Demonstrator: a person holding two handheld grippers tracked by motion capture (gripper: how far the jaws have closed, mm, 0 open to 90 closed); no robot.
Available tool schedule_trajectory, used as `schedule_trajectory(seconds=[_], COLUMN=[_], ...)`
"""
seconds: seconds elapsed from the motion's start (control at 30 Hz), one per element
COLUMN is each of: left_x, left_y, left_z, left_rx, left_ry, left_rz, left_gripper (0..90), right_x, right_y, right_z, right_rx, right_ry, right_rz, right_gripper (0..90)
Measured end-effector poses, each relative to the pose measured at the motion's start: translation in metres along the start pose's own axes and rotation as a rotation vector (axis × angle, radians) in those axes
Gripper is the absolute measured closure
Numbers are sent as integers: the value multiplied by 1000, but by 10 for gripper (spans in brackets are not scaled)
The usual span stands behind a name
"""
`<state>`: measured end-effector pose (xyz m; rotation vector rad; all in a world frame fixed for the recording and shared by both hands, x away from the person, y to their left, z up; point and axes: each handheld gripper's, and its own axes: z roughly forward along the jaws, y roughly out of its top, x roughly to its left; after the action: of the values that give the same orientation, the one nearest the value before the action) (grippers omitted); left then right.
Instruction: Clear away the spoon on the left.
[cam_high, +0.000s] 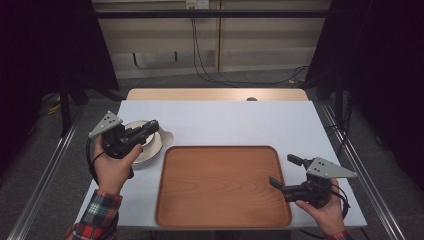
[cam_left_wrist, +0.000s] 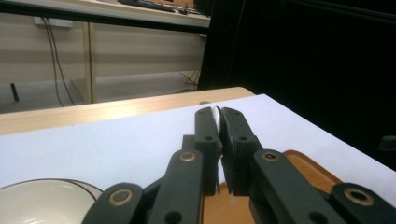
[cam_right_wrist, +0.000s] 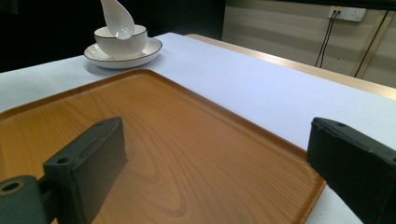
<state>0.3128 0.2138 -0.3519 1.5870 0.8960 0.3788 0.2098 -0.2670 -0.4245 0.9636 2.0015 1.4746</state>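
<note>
Your wooden tray (cam_high: 223, 186) lies bare at the counter's (cam_high: 240, 122) six o'clock, nothing in it. At nine o'clock a white bowl (cam_right_wrist: 120, 41) sits in its saucer (cam_right_wrist: 123, 56), touching it. Your left gripper (cam_high: 150, 128) hangs over that bowl, fingers (cam_left_wrist: 207, 128) clenched on a white spoon (cam_right_wrist: 116, 18) whose scoop dips at the bowl's rim; I cannot tell whether it touches. Your right gripper (cam_high: 285, 172) rests at the tray's four o'clock edge, fingers (cam_right_wrist: 88, 161) released wide apart
</note>
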Motion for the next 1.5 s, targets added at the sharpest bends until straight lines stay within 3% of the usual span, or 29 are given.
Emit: schedule_trajectory(seconds=[0.5, 0.63, 1.13, 1.37, 1.47, 1.5], left_x=[-10, -13, -22, -25, -26, -27], left_y=[-17, -20, -38, -45, -48, -49], left_z=[7, 7, 11, 9, 9, 8], left_rx=[47, 63, 98, 119, 121, 127], left_ry=[-65, -60, -113, -112, -145, -127], left_rz=[-30, -25, -44, -47, -47, -48], left_gripper=[857, 857, 856, 856, 856, 856], right_x=[0, 0, 0, 0, 1, 1], right_y=[0, 0, 0, 0, 0, 0], right_z=[-1, -1, -1, 0, 0, 0], right_rx=[-1, -1, 1, -1, 1, 1], right_ry=[-3, -1, 4, 9, 7, 9], right_rz=[-6, -8, -4, -9, -7, -5], right_gripper=[47, 47, 47, 48, 48, 48])
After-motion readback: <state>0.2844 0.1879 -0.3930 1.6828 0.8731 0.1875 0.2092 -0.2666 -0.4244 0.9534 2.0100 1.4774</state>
